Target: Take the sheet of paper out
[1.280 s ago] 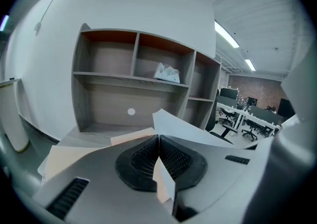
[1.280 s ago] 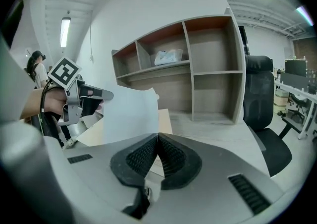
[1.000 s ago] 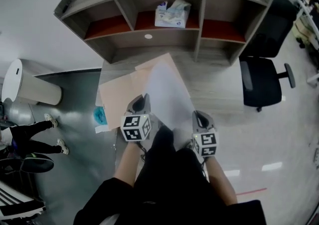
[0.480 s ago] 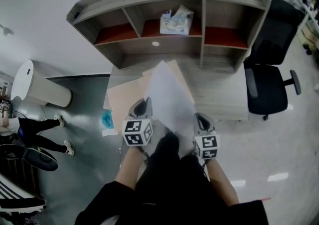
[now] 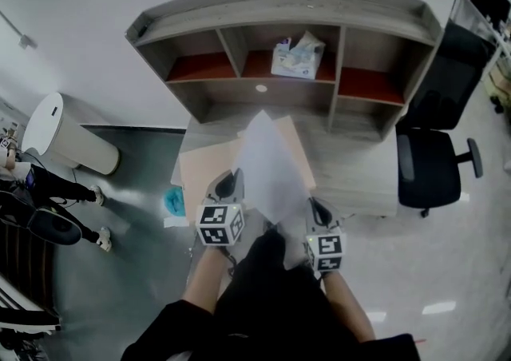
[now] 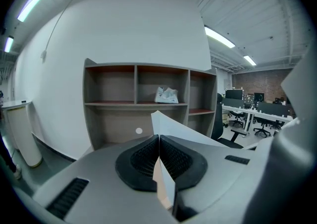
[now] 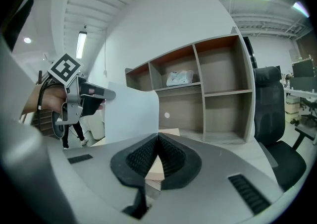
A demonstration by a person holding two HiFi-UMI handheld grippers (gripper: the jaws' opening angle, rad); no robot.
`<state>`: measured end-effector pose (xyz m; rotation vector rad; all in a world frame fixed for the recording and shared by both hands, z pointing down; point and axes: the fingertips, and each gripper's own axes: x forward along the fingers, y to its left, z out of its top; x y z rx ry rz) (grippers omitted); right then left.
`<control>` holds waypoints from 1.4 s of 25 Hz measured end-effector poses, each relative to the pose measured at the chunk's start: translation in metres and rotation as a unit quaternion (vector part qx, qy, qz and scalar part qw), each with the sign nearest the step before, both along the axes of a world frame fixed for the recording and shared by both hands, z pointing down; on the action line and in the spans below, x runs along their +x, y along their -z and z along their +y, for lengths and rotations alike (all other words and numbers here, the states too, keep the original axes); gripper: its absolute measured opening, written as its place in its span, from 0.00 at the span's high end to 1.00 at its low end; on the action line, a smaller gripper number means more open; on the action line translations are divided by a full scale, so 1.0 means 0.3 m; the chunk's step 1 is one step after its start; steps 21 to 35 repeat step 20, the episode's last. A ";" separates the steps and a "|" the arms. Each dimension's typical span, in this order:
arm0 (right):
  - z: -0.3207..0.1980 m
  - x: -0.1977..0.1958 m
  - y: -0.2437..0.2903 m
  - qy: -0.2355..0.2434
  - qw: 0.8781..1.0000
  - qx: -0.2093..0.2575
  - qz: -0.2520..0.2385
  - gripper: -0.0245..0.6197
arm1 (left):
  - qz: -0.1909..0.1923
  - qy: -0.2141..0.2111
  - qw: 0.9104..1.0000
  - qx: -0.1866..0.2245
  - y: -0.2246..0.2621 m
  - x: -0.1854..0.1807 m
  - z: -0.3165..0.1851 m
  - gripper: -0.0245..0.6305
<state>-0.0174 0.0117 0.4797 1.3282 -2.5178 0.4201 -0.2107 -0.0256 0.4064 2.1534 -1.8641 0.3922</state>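
Note:
A white sheet of paper (image 5: 267, 168) is held up between both grippers above a tan envelope (image 5: 201, 174) that lies on the desk (image 5: 359, 180). My left gripper (image 5: 230, 177) is shut on the sheet's left edge, which shows between its pads in the left gripper view (image 6: 159, 161). My right gripper (image 5: 318, 206) is shut on the sheet's right near edge. In the right gripper view (image 7: 157, 156) the sheet (image 7: 131, 114) curves up to the left toward the left gripper (image 7: 104, 94). The sheet's far corner points at the shelf.
A grey shelf unit (image 5: 287, 16) stands at the back of the desk, with a tissue pack (image 5: 297, 57) in its middle compartment. A black office chair (image 5: 435, 152) is on the right. A white bin (image 5: 64, 140), a teal object (image 5: 174, 201) and a person (image 5: 40, 196) are on the left.
Both grippers have drawn back toward the person with the sheet. More of the tan envelope shows clear of the sheet. The head view has tilted.

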 end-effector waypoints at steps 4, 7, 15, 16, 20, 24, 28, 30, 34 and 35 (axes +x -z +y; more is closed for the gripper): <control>-0.004 0.012 -0.002 -0.007 1.000 0.000 -0.001 0.94 | 0.003 0.003 1.000 -0.002 0.000 -0.010 0.007 0.89; -0.013 0.009 -0.004 -0.007 1.000 0.004 -0.001 0.94 | 0.002 0.004 1.000 -0.002 -0.003 -0.017 0.006 0.89; -0.016 0.020 -0.012 -0.007 1.000 0.003 0.005 0.94 | 0.001 0.007 1.000 -0.006 -0.016 -0.019 0.001 0.89; -0.017 0.021 -0.013 -0.008 1.000 0.002 0.004 0.94 | 0.001 0.006 1.000 -0.006 -0.016 -0.018 -0.002 0.89; -0.016 0.024 -0.013 -0.013 1.000 -0.003 0.003 0.94 | 0.002 0.002 1.000 -0.008 -0.021 -0.011 -0.010 0.89; -0.016 0.024 -0.013 -0.013 1.000 -0.003 0.003 0.94 | 0.002 0.002 1.000 -0.008 -0.021 -0.011 -0.010 0.89; -0.016 0.024 -0.013 -0.013 1.000 -0.003 0.003 0.94 | 0.002 0.002 1.000 -0.008 -0.021 -0.011 -0.010 0.89; -0.016 0.024 -0.013 -0.013 1.000 -0.003 0.003 0.94 | 0.002 0.002 1.000 -0.008 -0.021 -0.011 -0.010 0.89; -0.016 0.024 -0.013 -0.013 1.000 -0.003 0.003 0.94 | 0.002 0.002 1.000 -0.008 -0.021 -0.011 -0.010 0.89; -0.016 0.024 -0.013 -0.013 1.000 -0.003 0.003 0.94 | 0.002 0.002 1.000 -0.008 -0.021 -0.011 -0.010 0.89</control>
